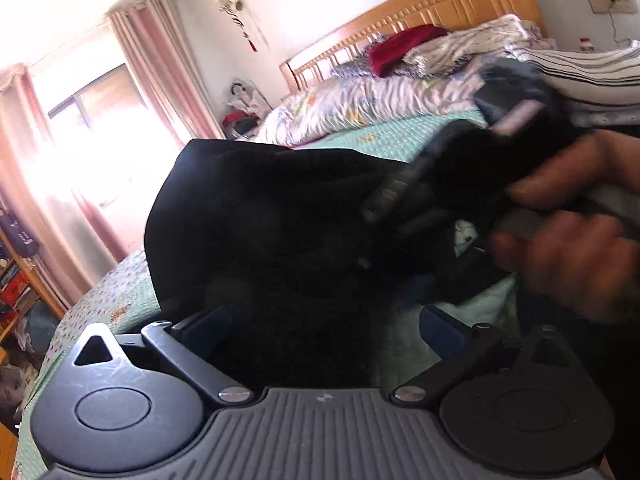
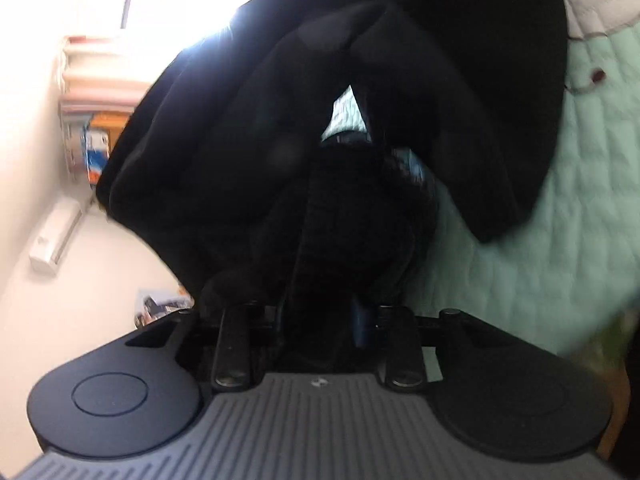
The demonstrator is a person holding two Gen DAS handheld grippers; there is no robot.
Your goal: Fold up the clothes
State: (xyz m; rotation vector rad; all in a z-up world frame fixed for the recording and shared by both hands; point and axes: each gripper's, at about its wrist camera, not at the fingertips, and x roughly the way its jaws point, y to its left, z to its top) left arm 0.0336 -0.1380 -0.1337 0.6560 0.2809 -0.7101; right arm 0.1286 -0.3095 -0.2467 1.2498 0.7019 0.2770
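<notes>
Right hand-held gripper [image 2: 320, 316] is pinching the black garment [image 2: 320, 140] above the bed [image 2: 540, 220], while the left hand-held gripper [image 1: 324, 320], gaping empty beside it, likely needs another edge.

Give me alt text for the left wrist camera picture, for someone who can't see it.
A black garment hangs bunched above a mint green bedspread, in front of the wide-open left tongs. At right a blurred hand holds the right tongs against the cloth. Behind are rumpled bedding, a wooden headboard and pink curtains.
</notes>
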